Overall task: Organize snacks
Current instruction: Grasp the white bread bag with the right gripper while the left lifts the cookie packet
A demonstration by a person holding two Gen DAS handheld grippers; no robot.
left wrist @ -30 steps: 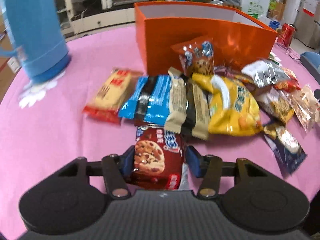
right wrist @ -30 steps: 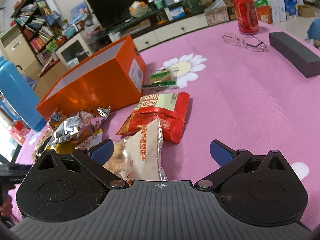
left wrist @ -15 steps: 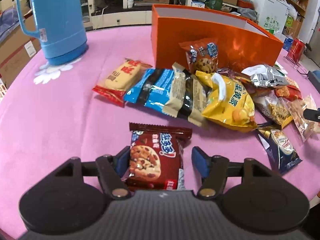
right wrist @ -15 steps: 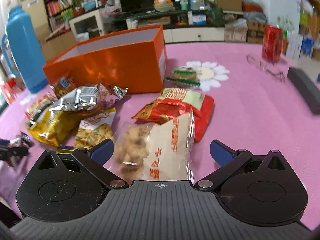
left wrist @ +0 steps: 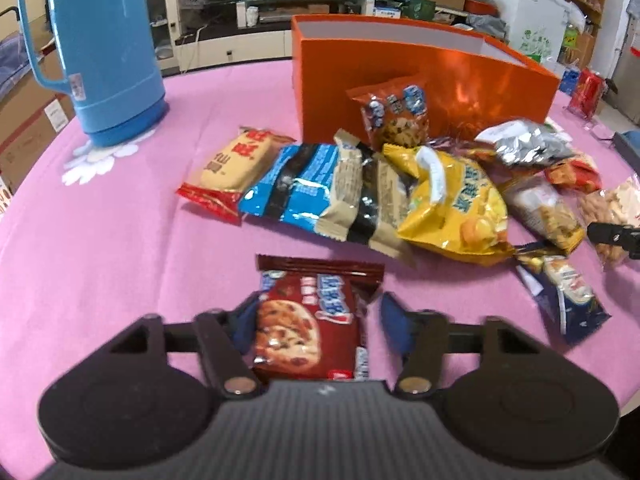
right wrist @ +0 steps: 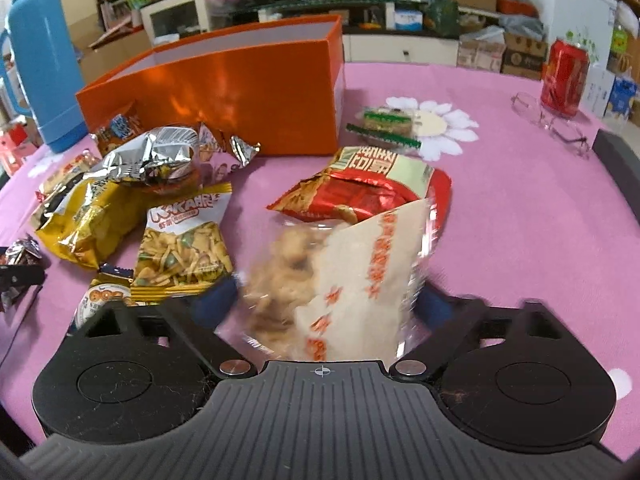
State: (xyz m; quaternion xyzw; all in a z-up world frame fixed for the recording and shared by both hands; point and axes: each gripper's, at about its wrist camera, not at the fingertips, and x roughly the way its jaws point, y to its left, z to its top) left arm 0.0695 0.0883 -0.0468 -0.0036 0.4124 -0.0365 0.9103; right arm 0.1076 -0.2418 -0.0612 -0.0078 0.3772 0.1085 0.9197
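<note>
the left gripper (left wrist: pixel 316 320) sits spread around a cookie packet (left wrist: pixel 308 328). the right gripper (right wrist: pixel 326 304) clamps a clear cracker bag (right wrist: pixel 336 280) near the orange box (right wrist: pixel 224 84).

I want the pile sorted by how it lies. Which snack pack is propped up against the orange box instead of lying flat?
The orange chocolate-chip cookie pack: it leans upright on the orange box, while the others lie flat on the pink table.
</note>
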